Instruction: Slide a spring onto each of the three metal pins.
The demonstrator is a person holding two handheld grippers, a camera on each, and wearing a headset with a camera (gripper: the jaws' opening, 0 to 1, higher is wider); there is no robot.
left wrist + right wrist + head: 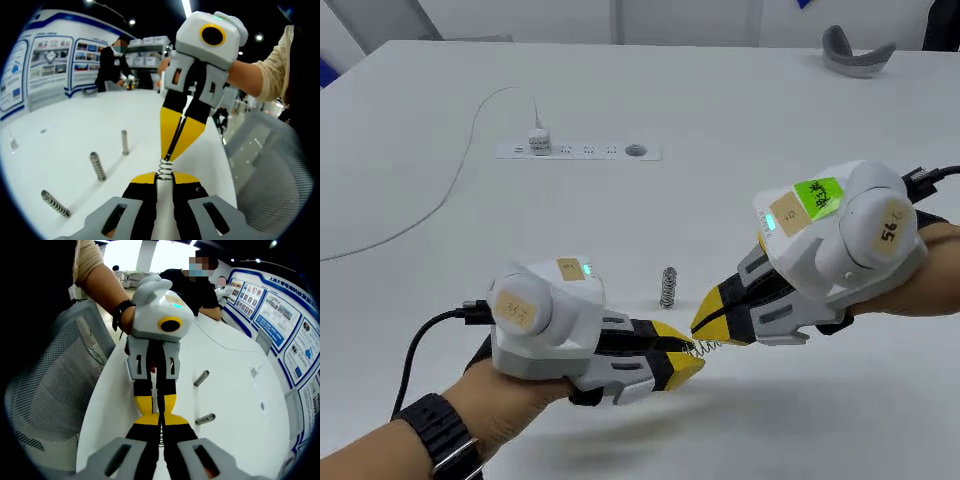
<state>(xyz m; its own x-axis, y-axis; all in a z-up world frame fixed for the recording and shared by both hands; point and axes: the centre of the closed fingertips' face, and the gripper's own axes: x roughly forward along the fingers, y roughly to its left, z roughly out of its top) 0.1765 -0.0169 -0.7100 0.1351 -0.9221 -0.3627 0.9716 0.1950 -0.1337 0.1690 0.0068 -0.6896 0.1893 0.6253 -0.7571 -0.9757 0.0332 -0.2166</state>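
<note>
My left gripper [690,362] is shut on a small spring [164,170] that sticks out past its tips. My right gripper [701,326] meets it tip to tip, shut on a thin dark pin [176,139] whose end enters the spring. The spring [706,347] bridges the two pairs of yellow tips just above the table. On the table beyond, a bare pin [124,142] stands upright. A second pin wrapped in a spring [98,166] stands beside it, also seen as the upright spring [668,287]. Another spring [55,204] lies flat.
A white power strip [580,151] with a plugged-in charger and a grey cable lies further back on the white table [440,290]. A grey curved object [857,52] rests at the far right. A mesh chair [272,165] stands at the table edge. People stand in the background.
</note>
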